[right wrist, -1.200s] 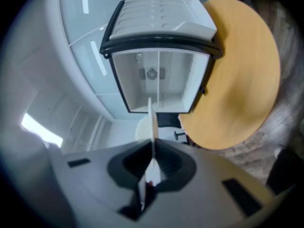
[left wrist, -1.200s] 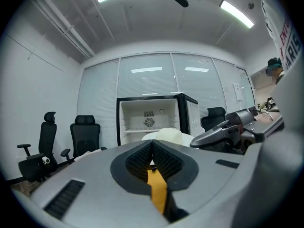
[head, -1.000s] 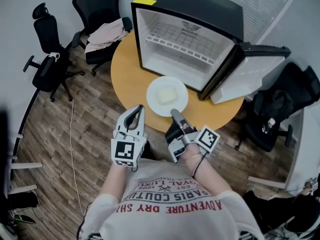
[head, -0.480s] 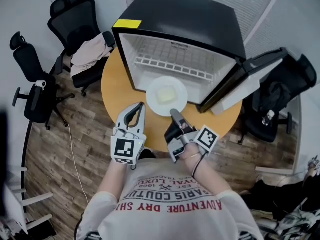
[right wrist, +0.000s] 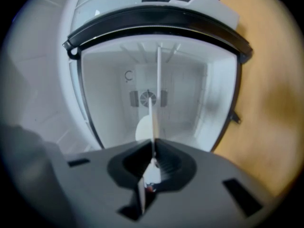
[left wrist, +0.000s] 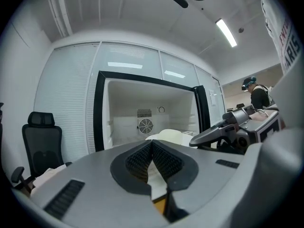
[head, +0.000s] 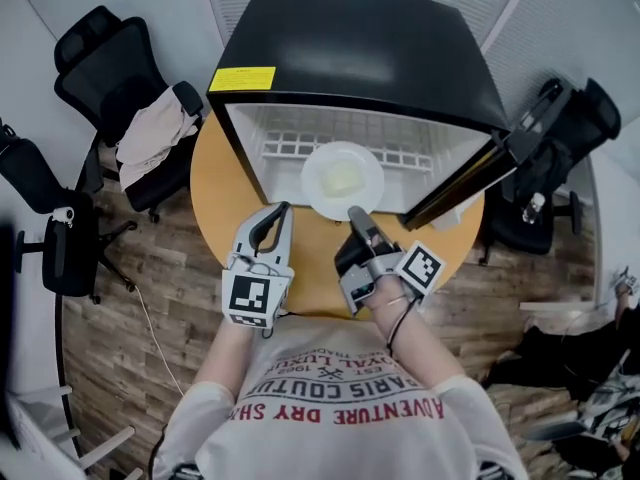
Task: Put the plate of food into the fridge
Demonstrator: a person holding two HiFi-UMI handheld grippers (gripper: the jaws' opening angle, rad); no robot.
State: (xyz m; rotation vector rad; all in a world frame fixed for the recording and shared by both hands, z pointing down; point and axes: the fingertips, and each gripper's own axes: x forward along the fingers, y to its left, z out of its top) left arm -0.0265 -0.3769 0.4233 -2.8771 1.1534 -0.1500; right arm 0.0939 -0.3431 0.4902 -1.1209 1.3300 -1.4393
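Note:
A white plate (head: 343, 180) with a pale block of food (head: 345, 179) hangs at the mouth of the open black fridge (head: 360, 58), above its white floor. My right gripper (head: 354, 211) is shut on the plate's near rim. In the right gripper view the plate (right wrist: 152, 118) shows edge-on as a thin line running from the gripper (right wrist: 153, 148) toward the fridge's back wall (right wrist: 156, 87). My left gripper (head: 277, 211) hovers left of the plate, shut and empty. The left gripper view shows the gripper (left wrist: 152, 144), the plate (left wrist: 166, 136) and the fridge interior (left wrist: 142, 113) beyond.
The fridge stands on a round wooden table (head: 215, 198); its door (head: 480, 173) swings open to the right. A wire shelf (head: 300, 148) sits inside the fridge. Office chairs (head: 110, 68) stand at the left, one draped with cloth (head: 150, 133), and another chair (head: 560, 118) behind the door.
The right gripper has carried the plate forward from over the table to the fridge opening. The whole view has closed in on the fridge. The left gripper stays shut alongside.

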